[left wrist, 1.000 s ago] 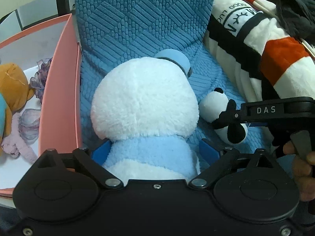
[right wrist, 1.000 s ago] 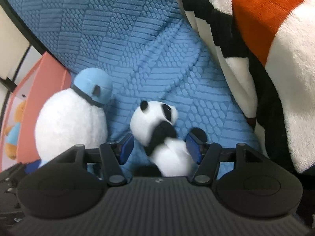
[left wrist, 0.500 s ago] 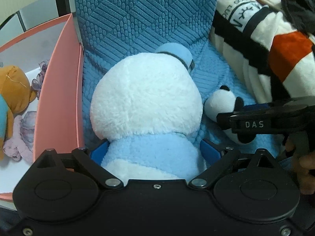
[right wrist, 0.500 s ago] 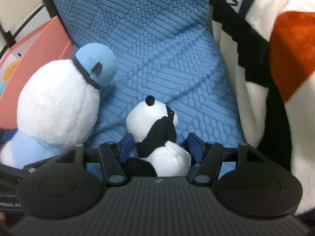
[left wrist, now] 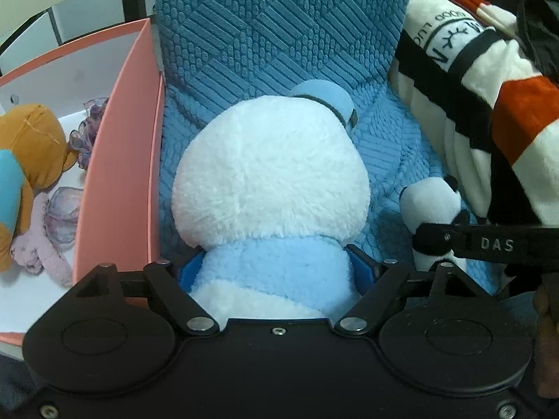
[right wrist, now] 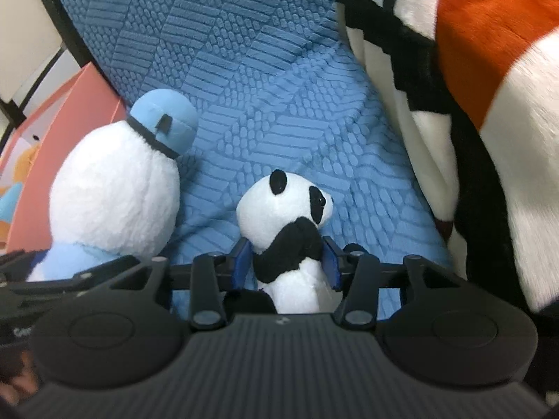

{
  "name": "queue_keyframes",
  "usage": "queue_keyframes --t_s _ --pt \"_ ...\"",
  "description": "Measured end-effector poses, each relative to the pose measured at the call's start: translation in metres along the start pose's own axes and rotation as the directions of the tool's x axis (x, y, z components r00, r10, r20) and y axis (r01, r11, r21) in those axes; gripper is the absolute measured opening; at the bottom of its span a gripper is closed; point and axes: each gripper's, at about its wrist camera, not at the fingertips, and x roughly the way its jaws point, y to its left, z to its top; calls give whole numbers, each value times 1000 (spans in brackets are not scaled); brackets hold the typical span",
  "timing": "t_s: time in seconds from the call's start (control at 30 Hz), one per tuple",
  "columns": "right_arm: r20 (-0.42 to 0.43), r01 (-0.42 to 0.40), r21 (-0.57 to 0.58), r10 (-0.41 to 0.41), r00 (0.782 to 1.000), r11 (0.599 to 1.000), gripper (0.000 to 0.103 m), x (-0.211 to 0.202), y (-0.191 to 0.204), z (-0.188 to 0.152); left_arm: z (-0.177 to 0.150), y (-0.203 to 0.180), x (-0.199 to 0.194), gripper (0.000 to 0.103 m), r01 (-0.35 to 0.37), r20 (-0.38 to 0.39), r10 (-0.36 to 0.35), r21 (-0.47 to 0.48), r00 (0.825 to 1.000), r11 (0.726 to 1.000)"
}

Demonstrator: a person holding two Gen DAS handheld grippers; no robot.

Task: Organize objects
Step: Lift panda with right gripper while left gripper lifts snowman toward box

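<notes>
A white plush with a light blue cap and blue collar (left wrist: 270, 174) stands on the blue quilted cover (left wrist: 279, 35). My left gripper (left wrist: 277, 267) is shut on its blue collar; the blue pads press into both sides. It also shows in the right wrist view (right wrist: 111, 195). A small panda plush (right wrist: 283, 216) stands to its right. My right gripper (right wrist: 284, 262) is shut on the panda's black middle. The panda also shows in the left wrist view (left wrist: 429, 202), partly behind the right gripper's black arm.
A pink box (left wrist: 118, 174) with a white inside stands at the left, holding an orange plush (left wrist: 31, 160), a pink plush (left wrist: 42, 255) and purple organza (left wrist: 84, 136). A striped white, black and orange blanket (left wrist: 489, 104) lies at the right.
My right gripper's jaws have closed in on the panda's middle. My left gripper has narrowed on the white plush's collar. Both views have shifted slightly.
</notes>
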Motion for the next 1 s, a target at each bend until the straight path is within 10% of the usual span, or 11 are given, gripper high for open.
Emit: queue_keyframes --t_s 1.0 --pt "39 -126 116 122 992 985 45 -84 14 0 18 18 -97 73 126 74 -116 -146 990 981"
